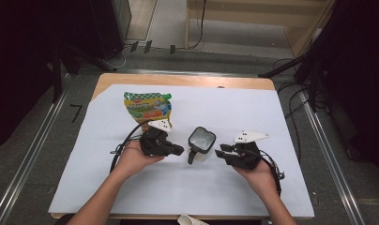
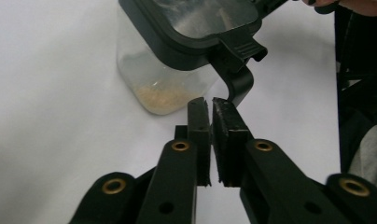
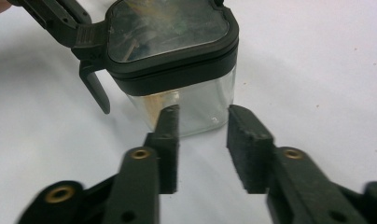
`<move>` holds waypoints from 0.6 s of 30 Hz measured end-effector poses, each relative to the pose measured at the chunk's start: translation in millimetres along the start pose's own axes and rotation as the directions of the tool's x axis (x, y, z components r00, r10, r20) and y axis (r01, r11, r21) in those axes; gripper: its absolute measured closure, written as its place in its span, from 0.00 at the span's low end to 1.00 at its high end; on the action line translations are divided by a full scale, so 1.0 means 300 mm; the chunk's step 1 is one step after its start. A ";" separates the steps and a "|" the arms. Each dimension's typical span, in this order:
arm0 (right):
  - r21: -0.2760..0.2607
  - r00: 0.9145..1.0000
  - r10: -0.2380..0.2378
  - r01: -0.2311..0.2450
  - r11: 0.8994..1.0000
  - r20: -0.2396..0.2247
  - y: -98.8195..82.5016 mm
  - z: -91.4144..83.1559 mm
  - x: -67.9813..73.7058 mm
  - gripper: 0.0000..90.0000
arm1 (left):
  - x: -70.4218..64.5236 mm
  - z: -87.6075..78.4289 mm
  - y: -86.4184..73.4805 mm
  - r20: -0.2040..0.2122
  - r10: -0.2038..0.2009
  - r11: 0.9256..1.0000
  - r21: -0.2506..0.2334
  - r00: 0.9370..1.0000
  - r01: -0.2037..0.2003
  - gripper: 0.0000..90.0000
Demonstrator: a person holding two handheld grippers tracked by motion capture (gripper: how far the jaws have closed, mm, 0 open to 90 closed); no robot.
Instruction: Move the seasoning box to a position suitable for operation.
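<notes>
- Paper cup rim (image 1: 190,219): white, at the near edge of the surface, between the person's forearms.
- Left claw (image 1: 177,151): held in the left hand, near centre-left. Jaws closed together on nothing; in the left gripper view the pads (image 2: 199,122) nearly meet, their tips just short of the container's latch.
- Right claw (image 1: 220,152): held in the right hand, near centre-right, pointing left at the container. Jaws partly open, nothing between them; in the right gripper view the pads (image 3: 245,126) stand just before the clear wall without pressing it.
- Container (image 1: 201,140): clear, squarish, black-rimmed lid with a window, black latch tab (image 2: 238,70) hanging at its near side; a little pale granular matter at the bottom. Stands upright mid-surface between the two claws.
- Snack pouch (image 1: 147,108): green and yellow, lying farther back, left of centre.
- Surface (image 1: 253,112): wooden, under a white sheet.
- Risks, as judged: the container is light and nearly empty, so a push from one claw alone could slide or tip it; the closed left claw could slip off the narrow latch; a loose right-side hold could let the smooth wall twist free.
</notes>
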State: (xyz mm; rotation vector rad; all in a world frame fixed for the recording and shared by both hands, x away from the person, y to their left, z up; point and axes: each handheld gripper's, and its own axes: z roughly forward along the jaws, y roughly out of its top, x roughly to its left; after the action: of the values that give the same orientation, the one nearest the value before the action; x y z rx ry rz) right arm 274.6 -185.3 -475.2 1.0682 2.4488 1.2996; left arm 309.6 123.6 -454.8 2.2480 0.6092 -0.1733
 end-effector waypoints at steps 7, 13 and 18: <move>-0.010 1.000 0.023 -0.023 1.000 0.009 0.011 0.000 0.006 1.00 | -0.003 0.033 0.003 0.004 0.003 1.000 0.021 1.000 -0.003 1.00; 0.002 0.999 0.049 -0.049 0.999 0.009 0.017 0.015 0.010 1.00 | 0.001 0.048 0.000 -0.008 0.006 1.000 0.027 1.000 -0.006 1.00; 0.007 0.998 0.064 -0.064 0.998 0.009 0.020 0.023 0.008 1.00 | 0.000 0.067 0.001 -0.008 0.007 1.000 0.030 1.000 -0.007 1.00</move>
State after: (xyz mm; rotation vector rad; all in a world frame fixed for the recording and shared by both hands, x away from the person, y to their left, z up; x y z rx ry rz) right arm 278.9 -177.1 -474.4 1.1601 2.4336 1.3025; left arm 311.2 108.8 -468.3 2.2806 0.6064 -0.1706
